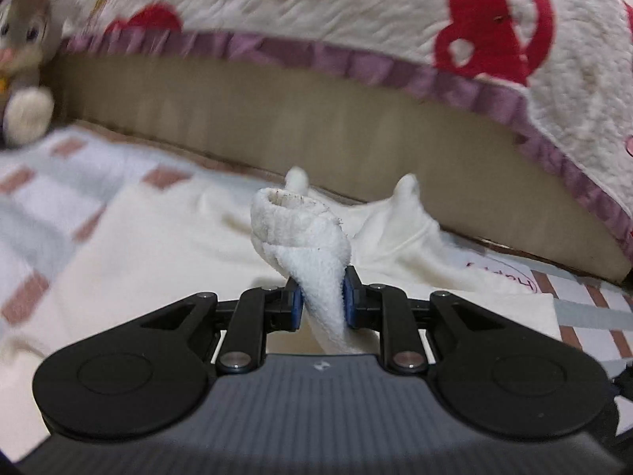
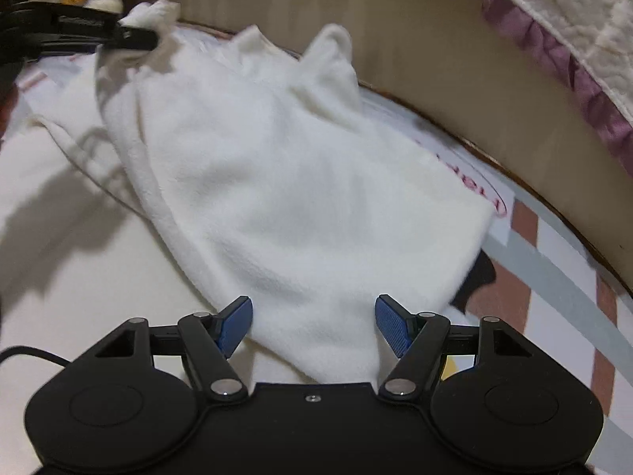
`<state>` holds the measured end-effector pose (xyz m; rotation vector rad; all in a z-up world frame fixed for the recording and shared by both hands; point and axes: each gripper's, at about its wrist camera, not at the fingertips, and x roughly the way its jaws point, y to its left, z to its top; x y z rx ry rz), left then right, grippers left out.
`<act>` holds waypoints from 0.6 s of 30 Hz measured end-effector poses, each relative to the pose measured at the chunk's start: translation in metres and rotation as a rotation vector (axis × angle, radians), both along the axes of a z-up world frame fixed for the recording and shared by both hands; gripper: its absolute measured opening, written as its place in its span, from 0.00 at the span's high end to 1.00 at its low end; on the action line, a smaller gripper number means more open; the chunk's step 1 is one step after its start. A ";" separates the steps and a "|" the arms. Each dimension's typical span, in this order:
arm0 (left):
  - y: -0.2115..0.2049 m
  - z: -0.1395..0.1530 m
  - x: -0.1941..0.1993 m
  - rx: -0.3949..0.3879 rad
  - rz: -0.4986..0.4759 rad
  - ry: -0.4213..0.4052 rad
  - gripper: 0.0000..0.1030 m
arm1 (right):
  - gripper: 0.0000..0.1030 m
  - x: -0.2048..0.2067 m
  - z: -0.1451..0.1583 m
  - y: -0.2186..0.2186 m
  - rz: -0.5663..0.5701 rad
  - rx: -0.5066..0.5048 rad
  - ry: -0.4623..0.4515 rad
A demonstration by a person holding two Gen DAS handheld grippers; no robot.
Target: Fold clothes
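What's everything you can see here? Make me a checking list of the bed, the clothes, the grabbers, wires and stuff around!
Surface: a bed sheet with pink and grey checks, partly under a cream blanket.
Job's things: one white fleece garment, rumpled, not yet folded flat.
Clutter: a plush bunny at the far left edge.
Grippers: left gripper shut on a bunched end of the garment; right gripper open, fabric lying between its fingers.
Cables: a thin black cable beside the right gripper.
Surroundings: a tan headboard, with a quilt with red shapes and a purple ruffle draped over it.
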<state>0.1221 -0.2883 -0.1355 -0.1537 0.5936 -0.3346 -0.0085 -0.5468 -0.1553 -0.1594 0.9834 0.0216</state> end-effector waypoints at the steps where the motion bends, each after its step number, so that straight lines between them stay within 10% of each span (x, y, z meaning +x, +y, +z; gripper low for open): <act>1: 0.002 0.000 0.001 -0.007 0.002 0.002 0.81 | 0.29 -0.001 0.000 0.000 -0.011 0.003 0.008; 7: 0.009 0.002 0.000 -0.012 0.005 -0.009 0.81 | 0.29 -0.022 0.004 0.001 -0.080 0.083 0.006; 12: 0.017 -0.002 0.000 -0.052 0.036 -0.006 0.81 | 0.28 -0.013 -0.014 0.001 -0.122 -0.087 0.062; 18: 0.014 -0.015 0.003 0.126 0.127 0.017 0.76 | 0.45 -0.010 -0.017 -0.018 -0.207 -0.073 0.086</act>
